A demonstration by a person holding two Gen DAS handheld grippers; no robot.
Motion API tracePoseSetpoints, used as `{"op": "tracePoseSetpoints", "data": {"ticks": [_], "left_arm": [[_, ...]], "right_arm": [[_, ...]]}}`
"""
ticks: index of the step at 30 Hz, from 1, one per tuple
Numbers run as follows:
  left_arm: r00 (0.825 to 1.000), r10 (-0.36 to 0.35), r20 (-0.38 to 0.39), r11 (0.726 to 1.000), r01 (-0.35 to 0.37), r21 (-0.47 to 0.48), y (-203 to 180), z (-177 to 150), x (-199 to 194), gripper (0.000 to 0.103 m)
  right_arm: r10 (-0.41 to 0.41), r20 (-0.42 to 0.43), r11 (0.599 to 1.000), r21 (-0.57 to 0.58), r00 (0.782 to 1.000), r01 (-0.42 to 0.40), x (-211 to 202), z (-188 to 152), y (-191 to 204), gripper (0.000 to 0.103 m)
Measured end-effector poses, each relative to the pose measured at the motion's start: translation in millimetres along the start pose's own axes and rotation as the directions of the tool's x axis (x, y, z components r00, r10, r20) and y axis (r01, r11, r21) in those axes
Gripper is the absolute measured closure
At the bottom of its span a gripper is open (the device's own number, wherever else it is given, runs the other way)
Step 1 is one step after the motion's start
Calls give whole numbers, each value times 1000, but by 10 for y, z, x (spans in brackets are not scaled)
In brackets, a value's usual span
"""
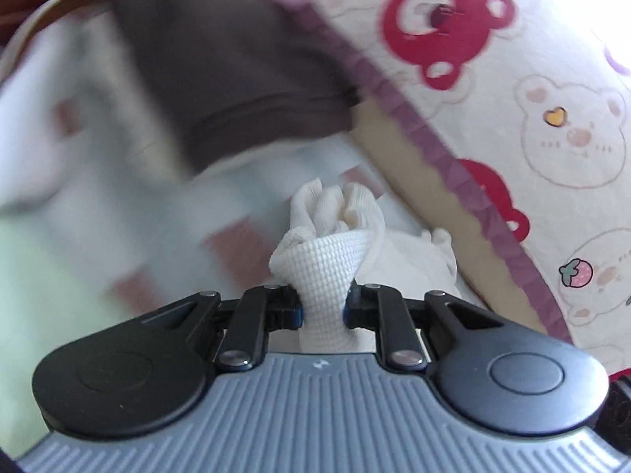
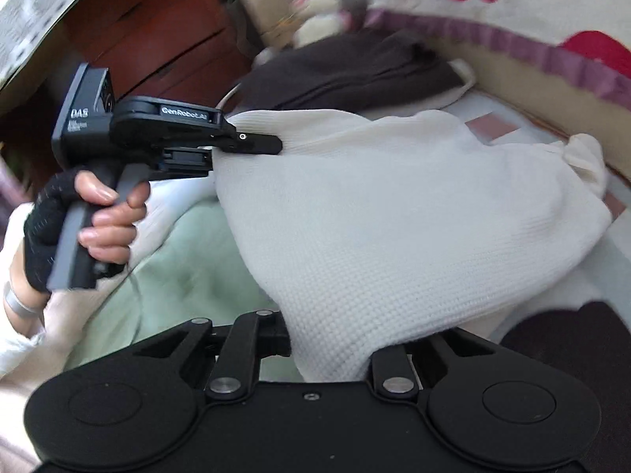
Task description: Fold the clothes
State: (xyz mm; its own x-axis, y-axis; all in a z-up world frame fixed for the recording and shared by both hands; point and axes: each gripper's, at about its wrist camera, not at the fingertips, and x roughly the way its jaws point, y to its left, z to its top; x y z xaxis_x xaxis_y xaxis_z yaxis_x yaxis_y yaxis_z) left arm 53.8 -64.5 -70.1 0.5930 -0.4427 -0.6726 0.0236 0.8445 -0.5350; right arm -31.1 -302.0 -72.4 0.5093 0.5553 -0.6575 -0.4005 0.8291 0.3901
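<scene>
My left claw (image 1: 324, 311) is clamped on a bunched fold of the white knit top (image 1: 327, 272), the cloth pinched tight between both tips and rising in a wad just ahead of them. In the right wrist view that same claw (image 2: 252, 144) bites the top (image 2: 394, 213) at its far left edge, held by a hand (image 2: 106, 220) in a dark fingerless glove.

My right claw (image 2: 327, 349) is closed on the near edge of the top. I see the left finger (image 2: 276, 341) pressed against the cloth, while the right tip is hidden under the fabric. The top hangs stretched between the two claws, sagging to the right of my right claw, with a knotted bit at its far right end.

Ahead of the left claw and to its left lies a brown garment (image 1: 236, 79), blurred, on the bed's pale patterned sheet (image 1: 79, 157). From the right claw it sits beyond the white top (image 2: 347, 71). To the right of both claws runs a cream quilt (image 1: 532, 118) with red and pale bear prints and a purple frilled edge, close beside the top. Far ahead and left of the right claw stands a reddish wooden cabinet (image 2: 157, 27), with a blurred soft toy (image 2: 323, 4) just to its right. A dark patch (image 2: 572, 347) lies close to the right of my right claw; I cannot tell what it is.
</scene>
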Motion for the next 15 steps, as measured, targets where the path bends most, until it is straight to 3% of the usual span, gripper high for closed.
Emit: {"op": "tracePoseSetpoints", "data": {"ticks": [2,6,11,13,15], "left_arm": [[999,37,1,999,-37,2,25,-113,-303,87],[994,109,-22,993,-108,52,183,-276,-426,86],[979,200,-45,974,-194,116,380,-481,-579,88],[970,236,-53,963,-227,143,459,-562,-641,88],[960,272,-59,951,-259,169,538,-644,-702,89]], "right_arm": [[30,-53,999,-24,998,-31,-47,-106,274,83],[0,-141,998,-65,990,-9,188,-427,578,83],[-31,-76,1000,-4,997,31,43,-653,759,83],[-107,-99,994,-35,989,104,72,-697,771,79],[-153,-114,988,14,982,156,175,-821,723,79]]}}
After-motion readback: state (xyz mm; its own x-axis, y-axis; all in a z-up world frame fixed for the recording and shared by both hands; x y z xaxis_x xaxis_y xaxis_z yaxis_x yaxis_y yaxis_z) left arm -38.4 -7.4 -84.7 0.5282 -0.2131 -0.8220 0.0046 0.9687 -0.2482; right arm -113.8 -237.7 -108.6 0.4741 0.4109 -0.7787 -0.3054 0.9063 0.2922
